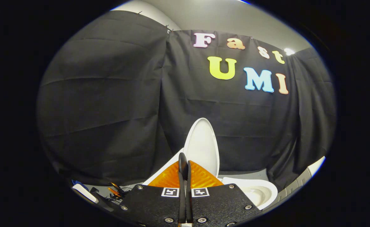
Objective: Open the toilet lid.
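The toilet lid (201, 143) stood raised, nearly upright, its long axis running up and down against the black cloth wall (109, 94) behind it. It rose just beyond the tips of the gripper (184, 165), a little to their right, and showed its pale inner face toward the camera. The fingers (180, 189) lay pressed flat together with no gap between them, clenched on nothing; no part of the lid sat between them. Whether the tips touched the lid's edge or merely stood in front of it could not be told, since the tips overlapped the lid's lower left edge.

Below the lid and to its right lay the open toilet bowl (260, 192), its white rim and hollow plainly uncovered. A white edge, probably the seat or the bowl's near rim, ran down to the left of the lid's foot. Well to the left of the lid, low on the floor, sat a small heap of tools or clips (115, 190) and a white object (84, 193), too small to name.

Judged from this, the task looked all but done: the lid leaned back on its hinge, and any coming move would turn on it lying straight ahead of the closed fingers, so a short push forward would seat it, while drawing straight back would clear it.
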Tool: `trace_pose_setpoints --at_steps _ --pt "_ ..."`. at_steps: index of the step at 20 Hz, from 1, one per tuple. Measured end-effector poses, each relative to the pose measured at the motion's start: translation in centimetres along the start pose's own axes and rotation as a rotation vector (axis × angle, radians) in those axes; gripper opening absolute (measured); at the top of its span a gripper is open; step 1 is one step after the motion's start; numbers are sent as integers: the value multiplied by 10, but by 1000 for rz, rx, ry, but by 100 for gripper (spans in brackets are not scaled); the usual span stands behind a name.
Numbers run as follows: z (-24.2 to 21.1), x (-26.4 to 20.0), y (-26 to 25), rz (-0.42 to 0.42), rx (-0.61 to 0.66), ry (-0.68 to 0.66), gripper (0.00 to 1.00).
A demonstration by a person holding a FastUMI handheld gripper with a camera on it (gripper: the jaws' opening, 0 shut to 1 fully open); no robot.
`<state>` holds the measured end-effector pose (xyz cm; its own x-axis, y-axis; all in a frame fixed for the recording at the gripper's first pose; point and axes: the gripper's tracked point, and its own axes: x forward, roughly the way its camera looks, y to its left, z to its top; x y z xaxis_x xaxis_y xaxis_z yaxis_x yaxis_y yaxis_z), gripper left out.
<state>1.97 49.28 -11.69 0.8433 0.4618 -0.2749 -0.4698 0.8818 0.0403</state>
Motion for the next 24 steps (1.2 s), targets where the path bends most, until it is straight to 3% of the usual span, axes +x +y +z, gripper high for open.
trace_pose_setpoints --at_steps 12,15,18,22,24 --pt "1 2 2 1 7 -7 0" --pt "-1 0 12 41 32 -16 7" --pt "28 -23 22 136 168 -96 45" --pt "84 -70 -11 150 260 -222 95" --pt "107 -96 -38 159 299 -274 95"
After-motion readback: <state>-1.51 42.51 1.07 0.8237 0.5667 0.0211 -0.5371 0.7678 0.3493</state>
